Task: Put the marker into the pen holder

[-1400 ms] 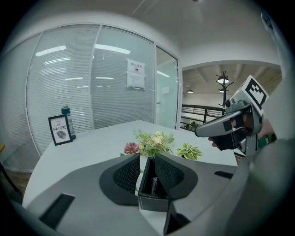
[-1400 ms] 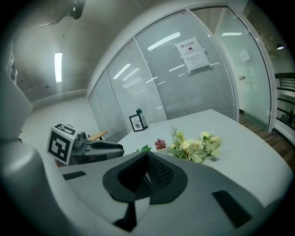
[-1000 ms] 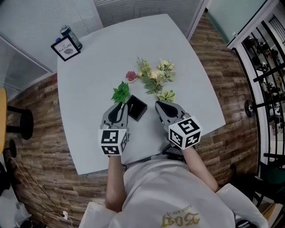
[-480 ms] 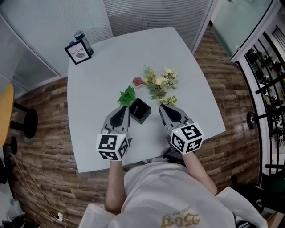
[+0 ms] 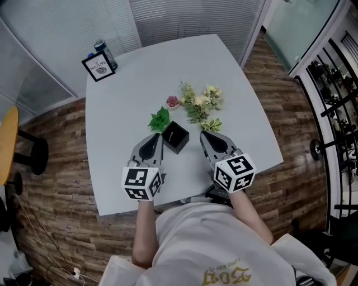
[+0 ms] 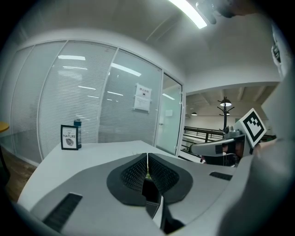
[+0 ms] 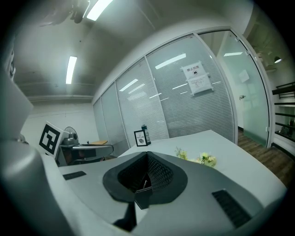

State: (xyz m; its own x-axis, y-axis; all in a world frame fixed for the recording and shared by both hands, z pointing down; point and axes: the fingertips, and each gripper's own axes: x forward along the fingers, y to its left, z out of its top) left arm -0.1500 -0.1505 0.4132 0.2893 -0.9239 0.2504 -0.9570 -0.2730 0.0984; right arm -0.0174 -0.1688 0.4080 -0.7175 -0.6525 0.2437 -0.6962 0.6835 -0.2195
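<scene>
The left gripper (image 6: 147, 160) has its jaws pressed together with nothing between them. The right gripper (image 7: 146, 162) is the same (only a thin seam shows between the black pads). Both are held over the near part of a pale grey table (image 5: 128, 89). The black square pen holder (image 5: 175, 137) stands on the table between their tips, near to both. Beyond it lie a green leaf sprig (image 5: 160, 119), a small pink flower (image 5: 173, 102) and a bunch of pale flowers (image 5: 200, 103). At the far corner stands a framed "NATURE" sign (image 5: 98, 66), with a dark bottle (image 5: 104, 50) just behind it. Around the table are a wood-pattern floor (image 5: 56, 145) and glass walls with blinds (image 5: 190, 17).

Compared with half a second ago, the grippers and the holder keep their places.

The inside of the holder is dark, and I cannot tell what is in it. The marker I cannot make out in any view.
</scene>
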